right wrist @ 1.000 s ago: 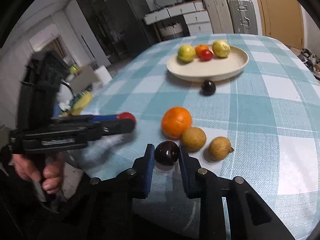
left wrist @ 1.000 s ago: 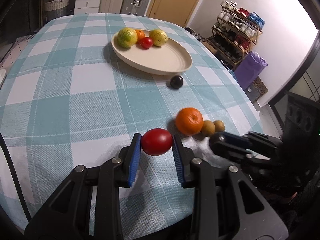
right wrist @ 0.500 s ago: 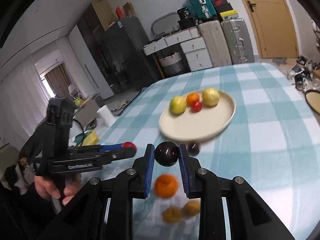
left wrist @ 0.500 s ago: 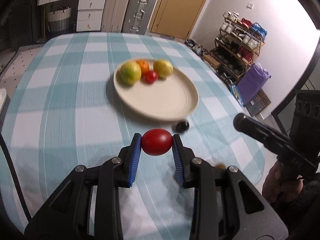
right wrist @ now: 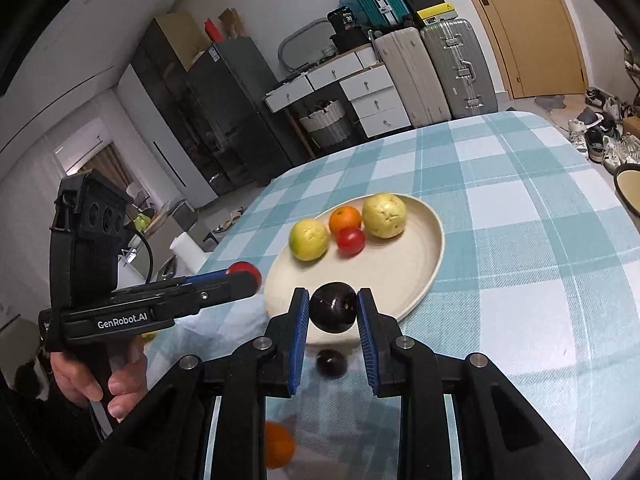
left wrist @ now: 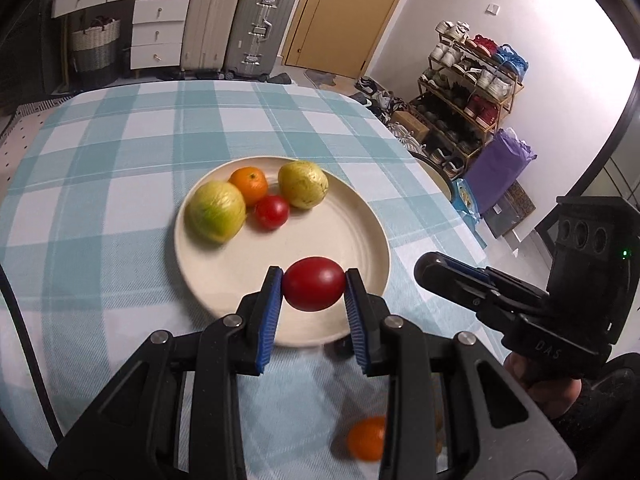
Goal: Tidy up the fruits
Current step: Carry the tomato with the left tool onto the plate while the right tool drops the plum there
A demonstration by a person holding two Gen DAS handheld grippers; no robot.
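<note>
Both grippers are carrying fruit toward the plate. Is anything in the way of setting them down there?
Nothing visible. The plate's near half is bare; its four fruits sit at the far side. The tomato and plum already hang over its near rim.

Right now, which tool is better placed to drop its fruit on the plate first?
Left. The left tool holds its red tomato over the plate, while the right tool holds its dark plum at the near rim.

A lived-in home, dining corner by the entrance.
Checked tablecloth (left wrist: 120, 152) up front, suitcases (left wrist: 236, 20) and white drawers (left wrist: 158, 28) along the far wall, wooden door (left wrist: 340, 12) beyond, loaded shoe rack (left wrist: 468, 80) far right, dark fridge (right wrist: 224, 108) at left.
</note>
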